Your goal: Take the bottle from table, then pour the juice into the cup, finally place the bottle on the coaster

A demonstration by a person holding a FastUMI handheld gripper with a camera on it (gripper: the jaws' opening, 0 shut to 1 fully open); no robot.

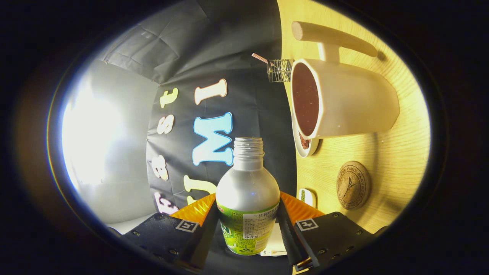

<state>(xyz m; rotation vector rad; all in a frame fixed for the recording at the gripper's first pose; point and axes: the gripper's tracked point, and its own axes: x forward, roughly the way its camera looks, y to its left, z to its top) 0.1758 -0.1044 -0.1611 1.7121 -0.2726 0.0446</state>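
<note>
While the whole scene is appearing rolled onto its side, the gripper [247,225] is clamping the bottle [247,194] between its two fingers [204,229], both black pads pressing against the labelled lower body, with orange finger sections flanking the bottle's shoulder on either side. The bottle is showing a silvery, matte upper body narrowing to a threaded neck that is standing uncapped, and a green-and-white printed label wrapping its lower part; its mouth is pointing straight ahead, away from the fingers. Beyond the fingers and off to the right-finger side, the wooden table [386,152] is running as a pale, grained surface. On it, ahead of the bottle's mouth and to that same side, a white cup [355,103] with a long rounded handle is sitting on a small white saucer [305,147], its interior appearing dark reddish-brown. A small wire object [280,70] with a striped piece is lying just past the cup's rim. Nearer the right finger, a round cork coaster [353,185] with a stamped emblem is resting on the table, well apart from the bottle, and a small white item [307,197] is lying just beside that finger.
</note>
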